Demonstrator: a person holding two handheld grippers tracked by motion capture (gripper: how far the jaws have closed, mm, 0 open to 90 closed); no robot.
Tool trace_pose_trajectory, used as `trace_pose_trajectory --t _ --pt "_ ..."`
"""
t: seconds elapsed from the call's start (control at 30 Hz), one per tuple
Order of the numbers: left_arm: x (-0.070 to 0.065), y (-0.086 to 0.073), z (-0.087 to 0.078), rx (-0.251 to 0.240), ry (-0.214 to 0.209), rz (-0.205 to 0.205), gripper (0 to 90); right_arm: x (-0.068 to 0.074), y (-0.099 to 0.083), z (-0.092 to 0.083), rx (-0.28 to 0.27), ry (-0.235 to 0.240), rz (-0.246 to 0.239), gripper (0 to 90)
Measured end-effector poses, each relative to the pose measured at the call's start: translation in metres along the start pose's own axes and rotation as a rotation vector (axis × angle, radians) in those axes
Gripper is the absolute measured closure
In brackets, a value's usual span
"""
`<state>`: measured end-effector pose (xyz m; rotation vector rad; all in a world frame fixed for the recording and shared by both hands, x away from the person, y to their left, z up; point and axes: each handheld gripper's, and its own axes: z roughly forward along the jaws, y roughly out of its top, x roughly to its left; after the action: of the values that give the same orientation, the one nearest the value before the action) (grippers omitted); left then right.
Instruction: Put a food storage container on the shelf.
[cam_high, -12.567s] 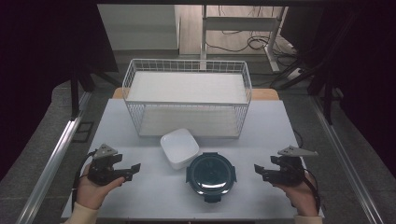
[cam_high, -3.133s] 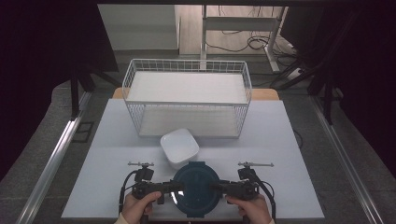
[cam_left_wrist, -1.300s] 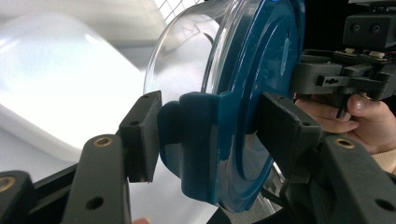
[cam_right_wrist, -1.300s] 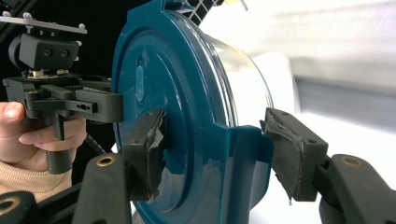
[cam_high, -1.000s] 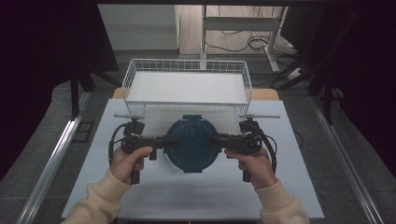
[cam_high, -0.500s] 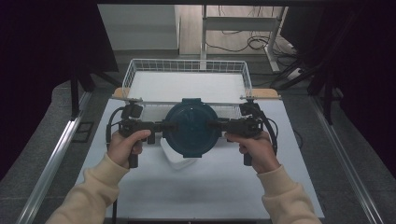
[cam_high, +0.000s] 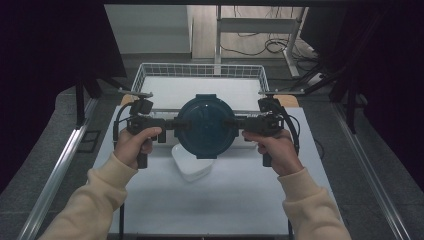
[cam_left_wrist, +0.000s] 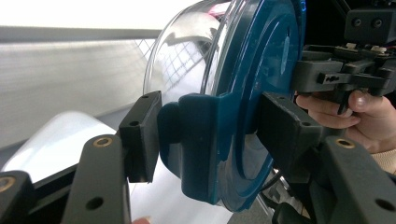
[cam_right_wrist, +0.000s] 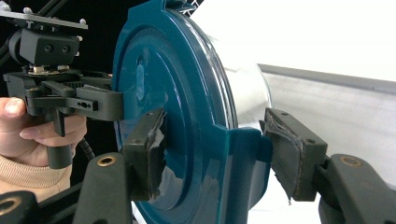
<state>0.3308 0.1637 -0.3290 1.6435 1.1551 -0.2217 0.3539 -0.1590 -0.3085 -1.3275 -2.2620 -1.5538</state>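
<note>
— High view: where's the bowl?
— Midair at the basket's near rim; my left gripper and right gripper clamp its lid tabs.
— Next?
— I'd carry it over, lower it level.

Both forearms reach forward from the near edge, sleeves drawn to the wrists. The left hand grips the handle of the left gripper, whose jaws point inward toward the right one and are clamped on something held between them. The right hand mirrors it; the right gripper points inward, its jaws likewise clamped, level with the left.
</note>
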Motion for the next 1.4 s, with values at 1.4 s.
trace_pose_trajectory --t 1.4 --pt "0.010 0.094 -0.011 -0.007 0.016 0.008 41.6 -0.010 0.096 0.016 0.001 0.029 -0.016 41.3"
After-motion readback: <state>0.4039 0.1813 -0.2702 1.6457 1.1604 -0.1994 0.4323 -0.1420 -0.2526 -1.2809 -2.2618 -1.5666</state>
